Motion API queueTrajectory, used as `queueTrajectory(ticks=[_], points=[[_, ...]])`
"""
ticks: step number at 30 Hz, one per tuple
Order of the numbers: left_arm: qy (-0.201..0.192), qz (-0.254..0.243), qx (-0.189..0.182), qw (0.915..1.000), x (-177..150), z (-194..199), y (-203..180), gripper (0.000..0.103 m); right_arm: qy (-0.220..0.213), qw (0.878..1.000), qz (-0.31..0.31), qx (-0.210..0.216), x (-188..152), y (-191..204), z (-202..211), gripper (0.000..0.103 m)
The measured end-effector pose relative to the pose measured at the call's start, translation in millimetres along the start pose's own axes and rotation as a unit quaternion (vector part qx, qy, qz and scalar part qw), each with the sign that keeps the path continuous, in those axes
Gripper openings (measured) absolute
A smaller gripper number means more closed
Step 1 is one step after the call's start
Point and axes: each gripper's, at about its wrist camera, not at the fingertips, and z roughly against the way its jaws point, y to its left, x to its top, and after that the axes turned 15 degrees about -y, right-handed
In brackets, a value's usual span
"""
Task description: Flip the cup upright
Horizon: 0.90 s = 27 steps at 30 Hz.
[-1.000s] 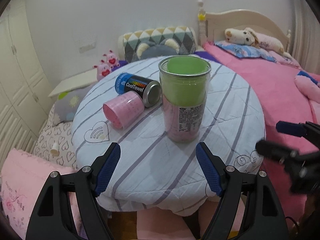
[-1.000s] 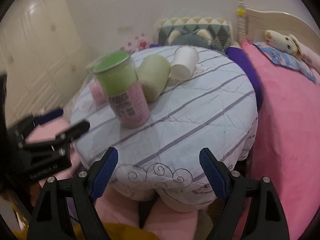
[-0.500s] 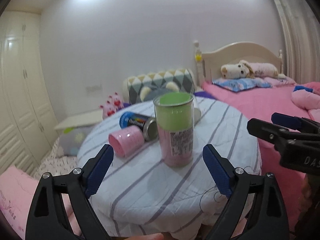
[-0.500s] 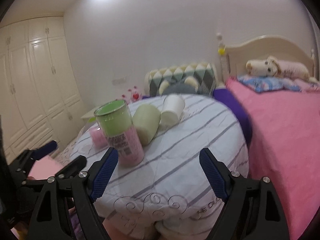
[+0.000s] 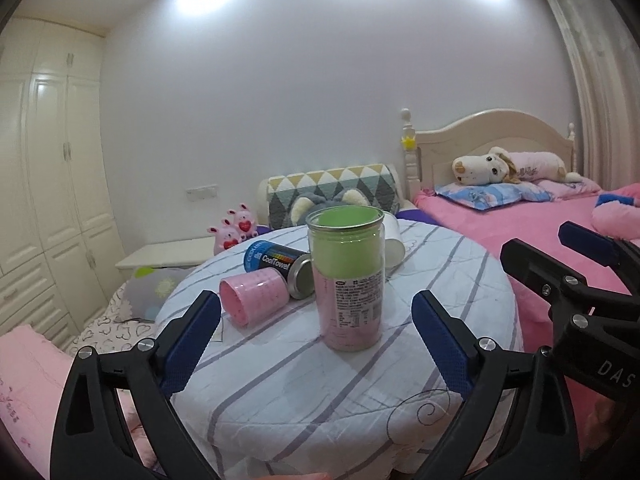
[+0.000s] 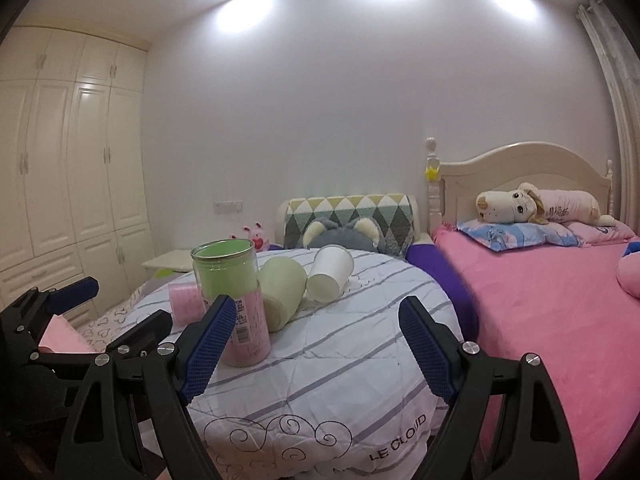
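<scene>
Pink and on its side, the cup (image 5: 255, 297) lay on the worktop (image 5: 400, 392) beside the tall canister (image 5: 347, 280). Both the left hand-held gripper (image 5: 316, 340) and right hand-held gripper (image 6: 316, 344) gaped, empty. Best approach: pinch its wall, then rotate gently.

Blue lying can (image 5: 276, 263), centre-left: "CoolTowel"
White striped tablecloth (image 6: 396, 432), lower hem: "LE CLOUD"
Black right gripper (image 5: 576, 280) body, lower right: "DAS"
Tall clear jar (image 5: 347, 280) label: print too small to read
</scene>
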Motion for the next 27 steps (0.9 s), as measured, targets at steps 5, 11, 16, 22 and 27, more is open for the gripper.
queueTrajectory(ticks=[5, 11, 16, 22, 27], points=[[-0.017, 0.015, -0.006, 0.9997, -3.7, 5.4, -1.5, 0.101, -0.009, 1.0, -0.008, 0.0, -2.7, -7.4, 2.9, 0.086], [-0.025, 0.019, 0.003, 0.9995, -6.0, 8.3, -3.1, 0.102, -0.01, 1.0, -0.011, -0.002, -4.3, -12.2, 3.0, 0.086], [-0.028, 0.018, 0.014, 0.9993, -5.8, 7.1, -0.1, 0.102, -0.012, 1.0, -0.014, -0.004, -7.0, -15.6, 3.3, 0.086], [-0.03, 0.04, 0.019, 0.9986, -2.7, 7.0, 9.4, 0.102, -0.005, 1.0, -0.014, -0.001, -9.9, -16.8, 0.7, 0.086], [-0.028, 0.039, 0.023, 0.9986, -3.5, 5.4, 12.4, 0.102, -0.001, 1.0, -0.009, 0.002, -11.4, -12.3, 2.1, 0.086]])
